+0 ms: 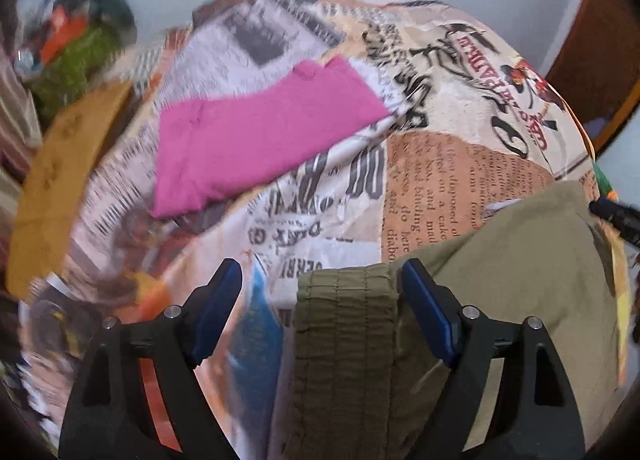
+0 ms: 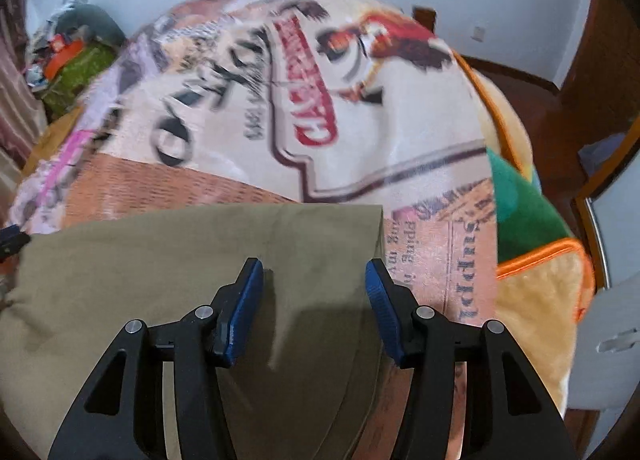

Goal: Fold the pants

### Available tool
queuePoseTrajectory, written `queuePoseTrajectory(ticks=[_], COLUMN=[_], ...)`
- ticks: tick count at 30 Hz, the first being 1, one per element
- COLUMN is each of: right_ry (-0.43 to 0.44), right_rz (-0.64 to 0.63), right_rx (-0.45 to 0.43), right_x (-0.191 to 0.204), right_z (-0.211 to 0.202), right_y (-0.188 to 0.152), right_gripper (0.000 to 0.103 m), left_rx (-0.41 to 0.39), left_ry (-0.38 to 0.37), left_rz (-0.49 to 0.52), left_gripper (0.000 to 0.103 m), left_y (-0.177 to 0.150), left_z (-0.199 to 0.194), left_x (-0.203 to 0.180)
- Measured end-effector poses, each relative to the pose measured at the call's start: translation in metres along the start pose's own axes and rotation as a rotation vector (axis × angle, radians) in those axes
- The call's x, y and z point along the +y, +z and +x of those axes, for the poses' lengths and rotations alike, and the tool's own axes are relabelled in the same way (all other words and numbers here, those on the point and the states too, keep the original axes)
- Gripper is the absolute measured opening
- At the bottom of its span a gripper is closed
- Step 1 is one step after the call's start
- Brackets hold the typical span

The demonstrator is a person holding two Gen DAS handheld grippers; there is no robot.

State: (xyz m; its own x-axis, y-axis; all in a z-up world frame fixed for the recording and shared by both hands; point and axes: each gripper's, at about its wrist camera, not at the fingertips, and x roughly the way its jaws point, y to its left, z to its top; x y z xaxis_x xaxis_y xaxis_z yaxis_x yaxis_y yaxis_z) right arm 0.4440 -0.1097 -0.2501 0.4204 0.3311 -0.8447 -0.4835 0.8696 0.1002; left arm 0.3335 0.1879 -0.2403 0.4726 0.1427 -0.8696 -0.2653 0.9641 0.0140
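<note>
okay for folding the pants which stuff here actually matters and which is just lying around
Belongs to the job:
- olive pants
- left tool, open over the waistband
- right tool, open over the pant leg

Just lying about:
- pink garment
- mustard cloth
- green and orange cushion
- clutter pile

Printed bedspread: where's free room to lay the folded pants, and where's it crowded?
Free: the printed bedspread between the pink garment and the olive pants, toward the far edge. In the right wrist view, the stretch beyond the pants' far edge is also bare. Crowded: clutter pile at far left, green cushion at right.
</note>
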Motion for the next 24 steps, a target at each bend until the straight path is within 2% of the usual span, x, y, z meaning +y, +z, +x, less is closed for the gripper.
queuePoseTrajectory(ticks=[4, 7, 11, 14, 21, 24], right_ry=[0.067, 0.124, 0.186, 0.228, 0.253, 0.244], right_rz=[-0.036, -0.068, -0.114, -0.143, -0.154, -0.175], right_rx=[-0.058, -0.08, -0.08, -0.036, 0.112, 0.141], right_x=[0.023, 0.046, 0.083, 0.105, 0.127, 0.129], right_z=[-0.036, -0.05, -0.047, -0.034, 0.013, 0.019], right_y=[0.005, 0.007, 0.008, 0.001, -0.018, -0.026], right_gripper=[0.049, 0.05, 0.053, 0.053, 0.053, 0.053], left_rx=[-0.055, -0.073, -0.056, -0.02, 0.072, 0.065], left_ry=[-0.039, -0.065, -0.089, -0.104, -0.077, -0.053], left_rz=[0.068, 0.108, 0.135, 0.14, 0.154, 0.176], left_gripper=[0.083, 0.087, 0.088, 0.088, 0.088, 0.09], left_y=[0.003, 0.005, 0.006, 0.002, -0.009, -0.016], left_z=[-0.029, -0.039, -0.035, -0.024, 0.013, 0.017], left_x=[-0.017, -0.032, -0.051, -0.06, -0.068, -0.071])
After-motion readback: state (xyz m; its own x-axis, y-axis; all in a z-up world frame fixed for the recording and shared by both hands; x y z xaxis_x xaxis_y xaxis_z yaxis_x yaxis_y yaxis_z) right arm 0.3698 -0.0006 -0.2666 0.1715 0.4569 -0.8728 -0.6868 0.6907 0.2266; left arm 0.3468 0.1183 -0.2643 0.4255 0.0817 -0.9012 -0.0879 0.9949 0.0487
